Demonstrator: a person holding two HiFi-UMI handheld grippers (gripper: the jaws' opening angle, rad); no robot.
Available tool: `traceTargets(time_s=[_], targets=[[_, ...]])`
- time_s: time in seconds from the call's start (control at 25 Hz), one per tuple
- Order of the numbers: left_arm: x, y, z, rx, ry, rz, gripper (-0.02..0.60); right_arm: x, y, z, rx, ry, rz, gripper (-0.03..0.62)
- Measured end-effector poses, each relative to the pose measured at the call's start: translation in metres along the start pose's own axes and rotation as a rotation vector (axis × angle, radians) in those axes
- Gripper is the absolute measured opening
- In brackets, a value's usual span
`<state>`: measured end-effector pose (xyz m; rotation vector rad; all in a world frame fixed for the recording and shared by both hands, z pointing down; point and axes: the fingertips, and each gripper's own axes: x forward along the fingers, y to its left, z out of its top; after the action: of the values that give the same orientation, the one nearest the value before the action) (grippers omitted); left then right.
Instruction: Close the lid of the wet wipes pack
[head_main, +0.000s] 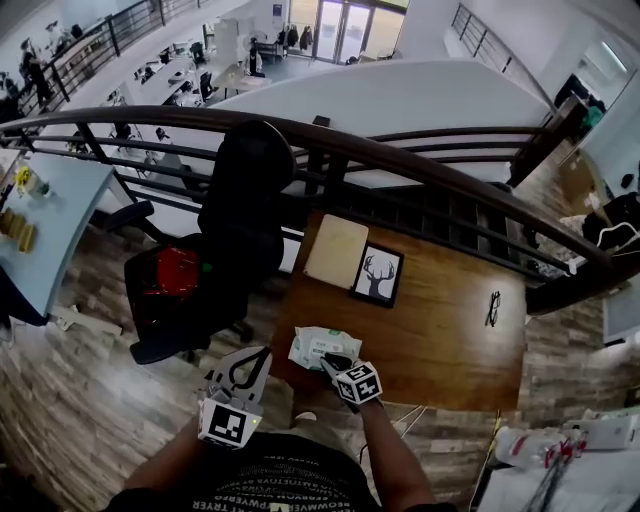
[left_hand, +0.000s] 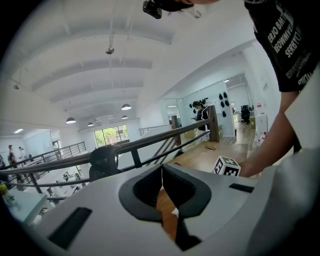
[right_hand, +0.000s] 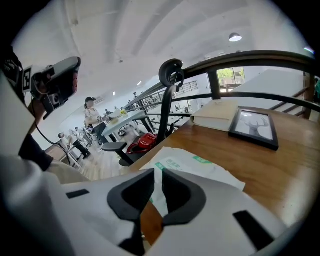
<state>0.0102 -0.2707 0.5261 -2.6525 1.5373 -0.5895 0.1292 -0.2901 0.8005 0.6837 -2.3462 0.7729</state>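
Note:
The wet wipes pack (head_main: 322, 346), white with green print, lies flat near the front edge of the wooden table (head_main: 440, 330). My right gripper (head_main: 335, 362) rests at the pack's near edge. In the right gripper view the pack (right_hand: 195, 162) lies just past the right gripper (right_hand: 158, 174); its jaws stand a narrow slit apart with nothing visibly pinched. My left gripper (head_main: 240, 378) hangs off the table's left front corner, away from the pack. In its own view the left gripper (left_hand: 161, 167) has its jaws together and empty.
A framed deer picture (head_main: 378, 274) and a beige book (head_main: 336, 250) lie at the table's far side, with glasses (head_main: 492, 308) at the right. A black office chair (head_main: 215, 250) stands left of the table. A dark railing (head_main: 400, 160) runs behind it.

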Motion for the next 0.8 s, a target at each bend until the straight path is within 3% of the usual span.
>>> traceTargets(time_s=[0.16, 0.48, 0.68, 0.8], targets=[[-0.014, -0.001, -0.006, -0.005, 0.013, 0.034, 0.028, 0.012, 0.001, -0.004, 0.009, 0.039, 0.019, 0.026], [-0.033, -0.007, -0.014, -0.019, 0.047, 0.071, 0.028, 0.025, -0.003, -0.021, -0.052, 0.087, -0.071, 0.015], [-0.035, -0.019, -0.006, -0.013, 0.018, 0.059, 0.028, 0.029, -0.004, -0.021, -0.079, 0.104, -0.095, 0.014], [-0.038, -0.026, 0.005, -0.003, -0.006, 0.054, 0.028, 0.008, 0.003, -0.002, -0.158, -0.004, -0.146, 0.014]])
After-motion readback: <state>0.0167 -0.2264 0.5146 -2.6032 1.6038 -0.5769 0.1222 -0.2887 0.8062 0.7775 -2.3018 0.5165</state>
